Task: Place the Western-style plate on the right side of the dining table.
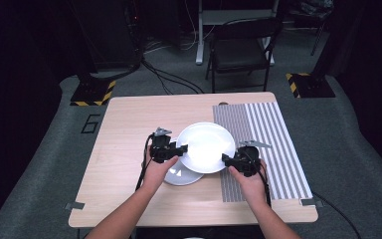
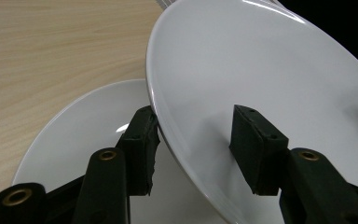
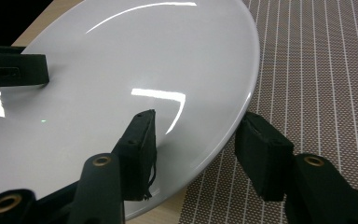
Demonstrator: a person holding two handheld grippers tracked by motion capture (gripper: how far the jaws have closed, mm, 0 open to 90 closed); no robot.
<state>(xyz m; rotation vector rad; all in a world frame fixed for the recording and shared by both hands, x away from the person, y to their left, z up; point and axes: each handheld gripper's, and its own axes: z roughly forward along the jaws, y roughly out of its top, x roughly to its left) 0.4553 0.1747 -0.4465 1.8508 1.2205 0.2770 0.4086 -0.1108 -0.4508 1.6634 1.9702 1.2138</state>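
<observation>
White and glossy, the large round ceramic plate (image 1: 206, 147) hangs over the pale wooden table (image 1: 124, 129), clamped at opposite rim edges by the left gripper (image 1: 183, 149) and right gripper (image 1: 226, 158). Left gripper view: a smaller white plate (image 2: 74, 140) lies beneath (half hidden from above). Right gripper view: the striped woven placemat (image 3: 317, 70) lies below; keeping both hands level should stop any tilt.

Two white plates (image 1: 206, 147), one striped mat (image 1: 266, 144), one chair (image 1: 241, 47).
</observation>
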